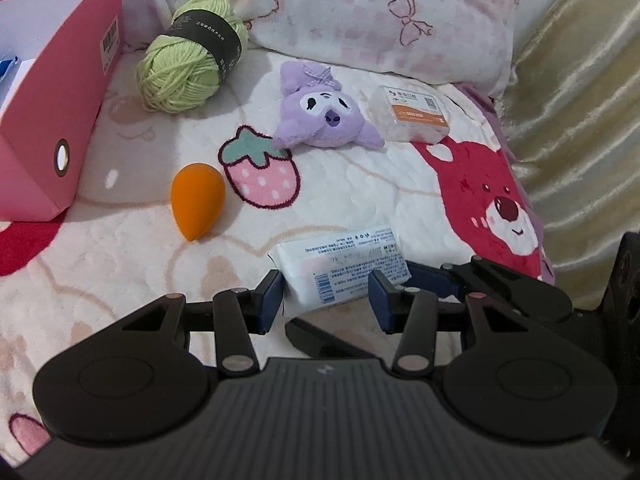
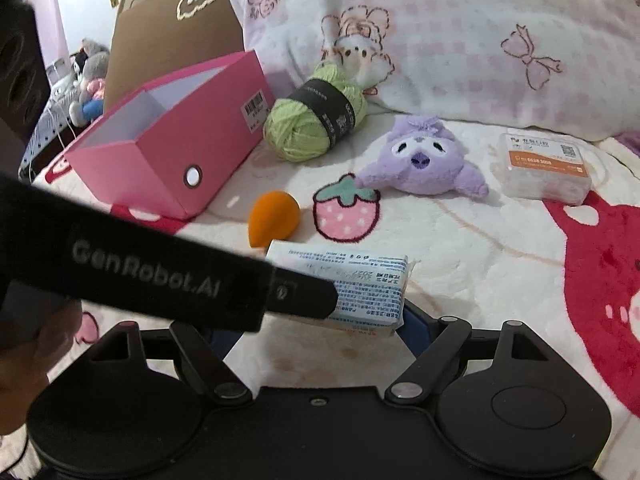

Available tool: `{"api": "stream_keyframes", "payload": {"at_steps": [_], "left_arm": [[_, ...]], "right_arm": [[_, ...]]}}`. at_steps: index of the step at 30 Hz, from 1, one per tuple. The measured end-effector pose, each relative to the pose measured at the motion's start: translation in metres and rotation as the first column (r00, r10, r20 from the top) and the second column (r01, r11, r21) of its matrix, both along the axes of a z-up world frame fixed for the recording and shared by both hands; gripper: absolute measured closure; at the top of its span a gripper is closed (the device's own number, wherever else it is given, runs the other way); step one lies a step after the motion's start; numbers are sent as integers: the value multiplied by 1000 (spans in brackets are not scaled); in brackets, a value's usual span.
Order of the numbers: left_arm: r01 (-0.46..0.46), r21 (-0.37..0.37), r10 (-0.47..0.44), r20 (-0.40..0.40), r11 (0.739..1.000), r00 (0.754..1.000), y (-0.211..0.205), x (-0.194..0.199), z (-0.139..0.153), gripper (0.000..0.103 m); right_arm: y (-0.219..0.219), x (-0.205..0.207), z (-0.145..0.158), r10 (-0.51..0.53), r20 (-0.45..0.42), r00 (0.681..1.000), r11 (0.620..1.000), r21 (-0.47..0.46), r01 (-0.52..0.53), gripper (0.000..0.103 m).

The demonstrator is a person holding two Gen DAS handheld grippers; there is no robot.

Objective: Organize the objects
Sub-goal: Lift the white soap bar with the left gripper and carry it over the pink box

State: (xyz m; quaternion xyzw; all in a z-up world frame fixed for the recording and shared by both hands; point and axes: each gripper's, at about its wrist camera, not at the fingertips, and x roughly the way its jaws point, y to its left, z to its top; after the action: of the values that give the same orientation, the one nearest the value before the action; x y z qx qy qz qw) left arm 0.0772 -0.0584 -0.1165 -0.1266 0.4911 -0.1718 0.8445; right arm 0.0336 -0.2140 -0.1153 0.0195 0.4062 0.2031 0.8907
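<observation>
We read the white packet (image 1: pixel 344 268) as the thing in hand: it sits at the near edge of the cartoon blanket (image 1: pixel 120 264), just nearer than the orange sponge (image 1: pixel 198 200) and well apart from the open pink box (image 1: pixel 60 100) at far left. That box looks like the likely place for it. The left gripper (image 1: pixel 326 300) has its jaws narrow, with the blue pads (image 1: pixel 272 300) on either side of the packet's near edge. They appear to pinch it there, presumably so it can be carried by the edge rather than scooped off the soft fleece. The right gripper (image 2: pixel 320 328) stands with wide jaws around the same packet. One blue pad is just beside its right end and the other is hidden behind the left gripper's body, so we cannot tell whether it presses or only steadies. The packet lies roughly flat, printed face up. Its long axis runs left to right, the right end swung a little farther away. The ends therefore point towards neither the box opening nor us, and we judge a turn may be needed before it goes in.
</observation>
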Motion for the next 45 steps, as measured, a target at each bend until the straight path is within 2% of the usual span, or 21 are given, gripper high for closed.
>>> {"api": "stream_keyframes", "payload": {"at_steps": [2, 4, 9, 12, 25, 28, 32, 41, 45], "left_arm": [[1, 12, -1, 10, 1000, 1000, 3, -3, 3, 59], [-1, 16, 0, 31, 1000, 1000, 8, -7, 10, 59], [9, 8, -9, 52, 1000, 999, 19, -13, 27, 59], [18, 4, -18, 50, 1000, 999, 26, -17, 36, 59], [39, 41, -39, 15, 998, 999, 57, -29, 69, 59], [55, 67, -56, 14, 996, 998, 64, -33, 78, 59], [53, 87, -53, 2, 995, 999, 73, -37, 86, 59], [39, 100, -42, 25, 994, 999, 98, -42, 109, 59], [32, 108, -36, 40, 994, 999, 110, -42, 120, 59]], "right_arm": [[2, -5, 5, 3, 18, 1000, 1000, -6, -3, 26], [4, -11, 11, 8, 53, 999, 1000, -29, -7, 37], [8, -20, 26, 21, 101, 995, 999, -28, -19, 38], [13, -22, 36, 25, 101, 995, 999, -29, -22, 38], [50, -28, 73, 45, 51, 998, 998, -52, -42, 38], [56, -27, 84, 61, 32, 998, 998, -31, -60, 37], [71, -28, 92, 76, 5, 997, 996, -52, -75, 37], [91, -28, 111, 96, 14, 995, 994, -43, -96, 44], [95, -25, 120, 111, 15, 994, 994, -7, -111, 49]]}}
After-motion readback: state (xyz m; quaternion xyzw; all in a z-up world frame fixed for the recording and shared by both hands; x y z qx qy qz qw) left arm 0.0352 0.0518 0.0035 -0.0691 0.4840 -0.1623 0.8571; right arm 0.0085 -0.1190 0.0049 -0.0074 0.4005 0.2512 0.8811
